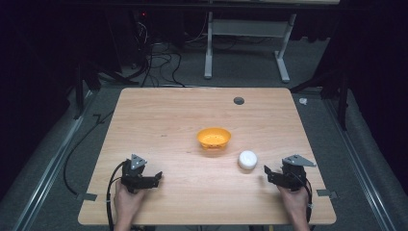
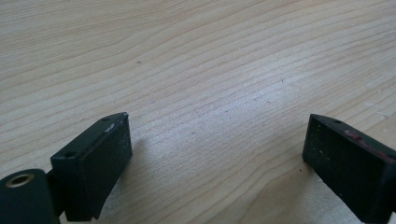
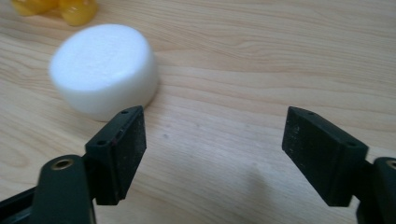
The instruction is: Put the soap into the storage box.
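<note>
Right hand-held gripper (image 3: 212, 154) is spread wide with nothing held, jaws low over the surface (image 3: 261, 70). The white foam puck (image 3: 103, 70) sits just ahead and off the left jaw, not between them, so if it gets closed now, the puck would probably be clipped on its edge and shoved toward the orange bowl (image 1: 213, 138) beyond it. Being light, it could easily be skidded or tipped. Left hand-held gripper (image 2: 217, 158) is also held wide and empty, well apart from both, with bare wood ahead.
</note>
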The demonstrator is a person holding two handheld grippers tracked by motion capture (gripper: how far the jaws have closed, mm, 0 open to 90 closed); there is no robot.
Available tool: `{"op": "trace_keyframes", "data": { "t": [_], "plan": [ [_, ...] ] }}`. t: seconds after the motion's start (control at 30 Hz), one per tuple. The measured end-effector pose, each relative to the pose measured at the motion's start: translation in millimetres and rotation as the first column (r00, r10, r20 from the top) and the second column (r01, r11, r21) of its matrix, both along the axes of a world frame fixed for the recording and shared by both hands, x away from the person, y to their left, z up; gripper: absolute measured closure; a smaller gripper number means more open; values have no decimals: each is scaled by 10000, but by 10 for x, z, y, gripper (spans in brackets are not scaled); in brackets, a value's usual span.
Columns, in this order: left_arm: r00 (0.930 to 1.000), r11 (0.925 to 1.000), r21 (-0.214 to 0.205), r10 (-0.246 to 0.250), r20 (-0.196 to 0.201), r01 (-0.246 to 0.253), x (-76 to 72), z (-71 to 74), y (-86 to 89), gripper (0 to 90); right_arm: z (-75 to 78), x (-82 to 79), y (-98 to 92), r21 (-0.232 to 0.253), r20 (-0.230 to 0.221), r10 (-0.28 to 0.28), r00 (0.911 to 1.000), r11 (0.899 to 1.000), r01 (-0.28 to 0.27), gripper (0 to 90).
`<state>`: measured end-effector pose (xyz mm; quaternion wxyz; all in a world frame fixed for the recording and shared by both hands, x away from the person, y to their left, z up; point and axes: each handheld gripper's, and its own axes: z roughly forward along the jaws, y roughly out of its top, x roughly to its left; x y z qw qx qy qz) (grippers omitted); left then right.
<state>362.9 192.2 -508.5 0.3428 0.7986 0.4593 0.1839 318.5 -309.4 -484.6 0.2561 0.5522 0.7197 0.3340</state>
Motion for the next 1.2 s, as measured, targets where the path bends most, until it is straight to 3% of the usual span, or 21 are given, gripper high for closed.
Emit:
{"op": "trace_keyframes", "data": {
  "t": [0.43, 0.67, 1.2],
  "plan": [
    [10000, 10000, 0, 0, -1, 0, 0, 0, 0, 85, 116, -102, 207, 146, 553, 686, 9961, 9975, -695, 189],
    [10000, 10000, -1, 2, 0, -2, 0, 0, 0, 85, 157, -68, 356, 192, 682, 1146, 9911, 9930, -1162, 160],
    [10000, 10000, -3, 2, 0, -2, 0, 0, 0, 85, 91, 144, 636, 37, 234, 1662, 9858, 9861, -1663, 134]
  ]
}}
